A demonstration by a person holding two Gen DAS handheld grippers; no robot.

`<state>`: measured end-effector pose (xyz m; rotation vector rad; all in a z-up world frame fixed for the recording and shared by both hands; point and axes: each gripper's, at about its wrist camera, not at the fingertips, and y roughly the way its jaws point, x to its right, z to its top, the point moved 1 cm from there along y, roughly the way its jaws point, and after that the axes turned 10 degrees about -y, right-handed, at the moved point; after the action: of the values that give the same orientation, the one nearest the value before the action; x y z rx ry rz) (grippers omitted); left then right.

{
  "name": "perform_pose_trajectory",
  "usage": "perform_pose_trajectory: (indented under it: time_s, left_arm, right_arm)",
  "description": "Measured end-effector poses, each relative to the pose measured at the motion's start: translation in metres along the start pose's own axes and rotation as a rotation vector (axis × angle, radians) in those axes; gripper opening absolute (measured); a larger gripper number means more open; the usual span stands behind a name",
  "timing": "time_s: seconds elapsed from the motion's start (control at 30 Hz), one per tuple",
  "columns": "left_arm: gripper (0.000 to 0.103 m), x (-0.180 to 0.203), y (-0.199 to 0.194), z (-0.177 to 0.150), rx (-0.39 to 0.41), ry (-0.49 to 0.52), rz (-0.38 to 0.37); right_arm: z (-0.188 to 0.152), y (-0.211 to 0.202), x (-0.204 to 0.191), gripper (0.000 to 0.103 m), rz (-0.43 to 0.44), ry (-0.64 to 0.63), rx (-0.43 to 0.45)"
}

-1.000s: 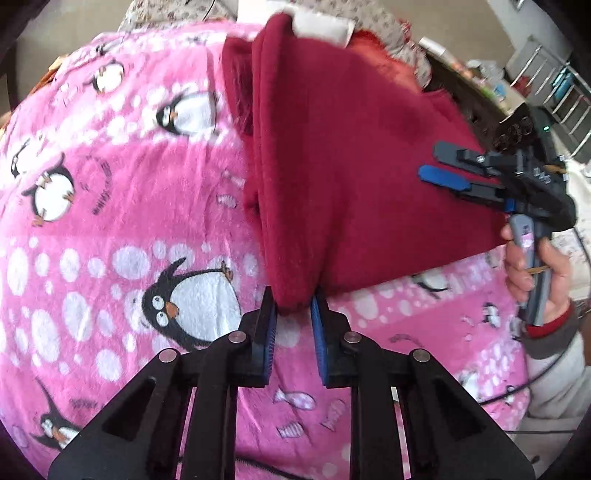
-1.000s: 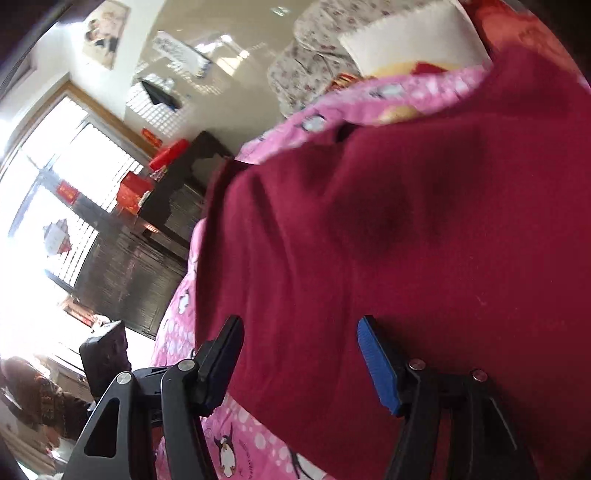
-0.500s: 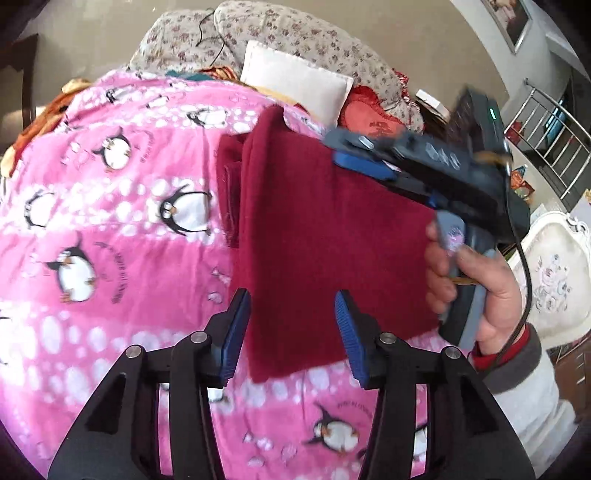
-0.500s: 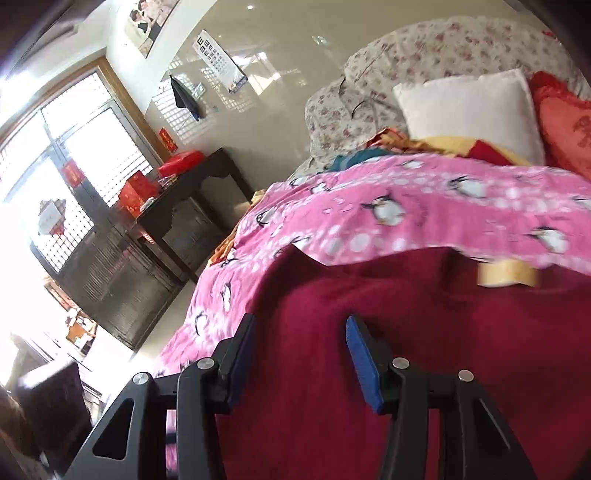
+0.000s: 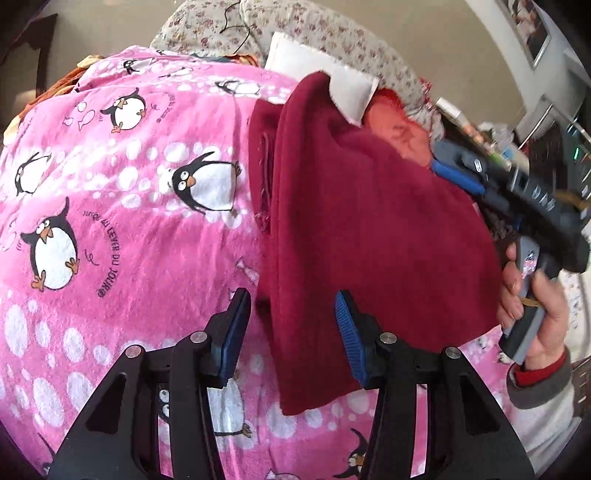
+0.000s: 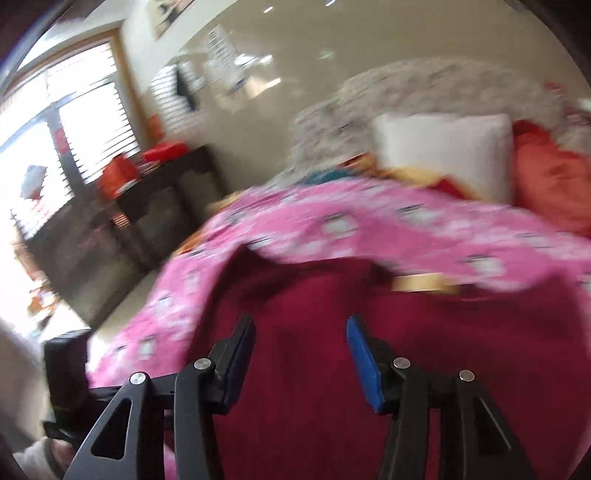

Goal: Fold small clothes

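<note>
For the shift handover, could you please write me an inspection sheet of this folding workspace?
Surface: pink penguin blanket spread over a bed.
Job's things: dark red garment lying folded on the blanket.
Clutter: white pillow, orange cushion, floral bedding at the head end.
Grippers: left gripper opening above the garment's edge, pads clear; right gripper open above the garment, held by a hand.
Cables: thin dark cord on the floral bedding.
Surroundings: dark cabinet, window.
</note>
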<state>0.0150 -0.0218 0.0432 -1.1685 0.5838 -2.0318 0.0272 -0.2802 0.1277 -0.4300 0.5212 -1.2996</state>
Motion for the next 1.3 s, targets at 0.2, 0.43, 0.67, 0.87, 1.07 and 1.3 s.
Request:
perform_pose_trajectory:
  time_s: [0.2,0.43,0.67,0.87,1.07,1.3]
  left_arm:
    - [0.058,-0.001,0.011,-0.012,-0.024,-0.003,-0.013]
    - [0.058,0.000,0.012,-0.006,-0.019,-0.027,-0.050]
    - [0.064,-0.018,0.002,-0.008,-0.005,-0.038,-0.085]
    - [0.064,-0.009,0.003,-0.014,0.018,0.006,-0.033]
    - [0.064,0.000,-0.005,-0.018,0.092,0.033,0.027]
    - [0.066,0.002,-0.005,-0.021,0.133,0.051,0.092]
  right_arm:
    - [-0.016,0.004,0.109,0.050,-0.191,0.189,-0.139]
    - [-0.016,-0.002,0.125,0.046,-0.183,0.250,-0.090]
    - [-0.032,-0.008,0.098,0.048,-0.196,0.209,-0.120]
    - [-0.024,-0.022,0.083,0.051,-0.176,0.222,-0.095]
    - [-0.011,-0.029,0.023,0.061,-0.068,0.135,-0.085]
    - [-0.015,-0.006,-0.030,0.065,0.031,0.098,-0.124]
